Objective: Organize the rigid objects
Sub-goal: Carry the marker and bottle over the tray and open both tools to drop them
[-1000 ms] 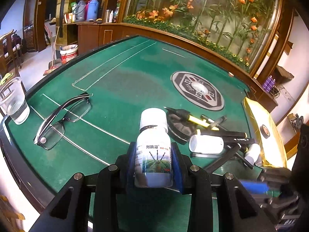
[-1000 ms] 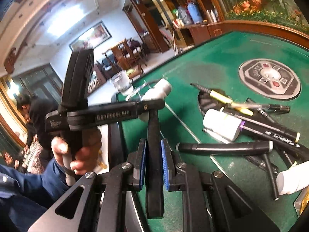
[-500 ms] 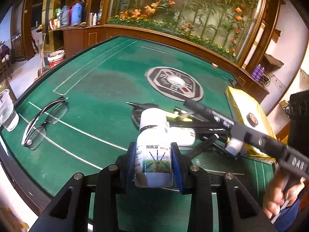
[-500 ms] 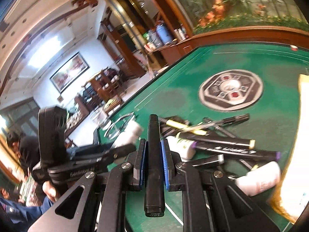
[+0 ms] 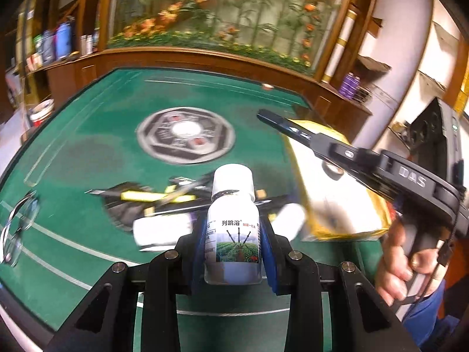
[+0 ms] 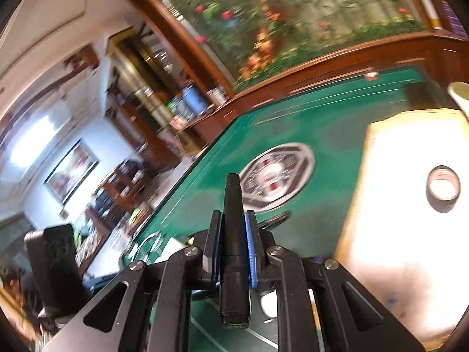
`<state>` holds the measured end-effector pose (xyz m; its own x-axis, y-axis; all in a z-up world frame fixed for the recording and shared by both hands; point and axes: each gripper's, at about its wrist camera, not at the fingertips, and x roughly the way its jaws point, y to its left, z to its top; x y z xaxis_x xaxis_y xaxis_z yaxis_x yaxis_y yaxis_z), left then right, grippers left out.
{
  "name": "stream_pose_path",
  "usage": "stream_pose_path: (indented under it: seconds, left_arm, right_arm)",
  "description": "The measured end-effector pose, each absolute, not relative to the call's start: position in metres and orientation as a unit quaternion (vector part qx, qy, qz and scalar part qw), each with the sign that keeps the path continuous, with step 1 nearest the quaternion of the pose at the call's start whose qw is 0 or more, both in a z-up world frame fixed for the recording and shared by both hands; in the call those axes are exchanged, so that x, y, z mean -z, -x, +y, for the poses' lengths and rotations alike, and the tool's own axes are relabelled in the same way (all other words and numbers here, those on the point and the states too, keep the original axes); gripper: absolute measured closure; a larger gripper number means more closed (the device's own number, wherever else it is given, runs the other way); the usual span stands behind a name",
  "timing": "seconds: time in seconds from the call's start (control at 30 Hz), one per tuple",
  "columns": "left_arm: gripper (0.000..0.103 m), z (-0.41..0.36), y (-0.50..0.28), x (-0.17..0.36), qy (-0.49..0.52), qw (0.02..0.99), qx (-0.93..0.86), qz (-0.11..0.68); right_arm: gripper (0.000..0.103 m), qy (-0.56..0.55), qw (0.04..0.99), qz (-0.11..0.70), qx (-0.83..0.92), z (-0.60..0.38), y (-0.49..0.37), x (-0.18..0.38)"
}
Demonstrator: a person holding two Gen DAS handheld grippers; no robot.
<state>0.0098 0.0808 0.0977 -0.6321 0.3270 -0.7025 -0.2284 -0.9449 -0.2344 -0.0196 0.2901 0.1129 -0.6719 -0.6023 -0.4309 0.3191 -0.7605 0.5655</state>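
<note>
Leftmost, wire-rimmed glasses point(image 5: 17, 228) lie on the green felt tabletop point(image 5: 96, 135). Beside them, the left tool point(image 5: 233, 234) clamps a white-capped plastic bottle with a printed label point(image 5: 233, 228) above scattered markers point(image 5: 164, 196). Rightward, the right tool point(image 6: 233, 246) pinches a black marker pen point(image 6: 233, 234) above the tabletop, near a gold-edged tray point(image 6: 410, 205).

left claw point(image 5: 233, 252) clamped on a load, right claw point(image 6: 233, 246) likewise, both tilted downward

one bottle point(image 5: 232, 231), one marker point(image 6: 233, 243)
</note>
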Motion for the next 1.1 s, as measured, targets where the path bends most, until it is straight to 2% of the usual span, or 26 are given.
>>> stream_pose_path:
  seconds: [0.37, 0.63, 0.87, 1.1]
  left_arm:
    - [0.067, 0.179, 0.017, -0.101, 0.424, 0.253, -0.869, -0.034]
    - [0.068, 0.238, 0.044, -0.077, 0.461, 0.289, -0.839, -0.022]
    - [0.068, 0.248, 0.059, -0.045, 0.486, 0.275, -0.829, -0.017]
    - [0.068, 0.248, 0.063, -0.039, 0.488, 0.268, -0.831, -0.018]
  right_arm:
    - [0.089, -0.291, 0.096, -0.253, 0.918, 0.366, 0.035, -0.113]
    - [0.089, -0.336, -0.005, -0.285, 0.898, 0.420, 0.058, -0.086]
    - [0.089, -0.371, -0.008, -0.278, 0.886, 0.418, 0.065, -0.068]
    - [0.089, -0.400, -0.007, -0.260, 0.879, 0.403, 0.069, -0.055]
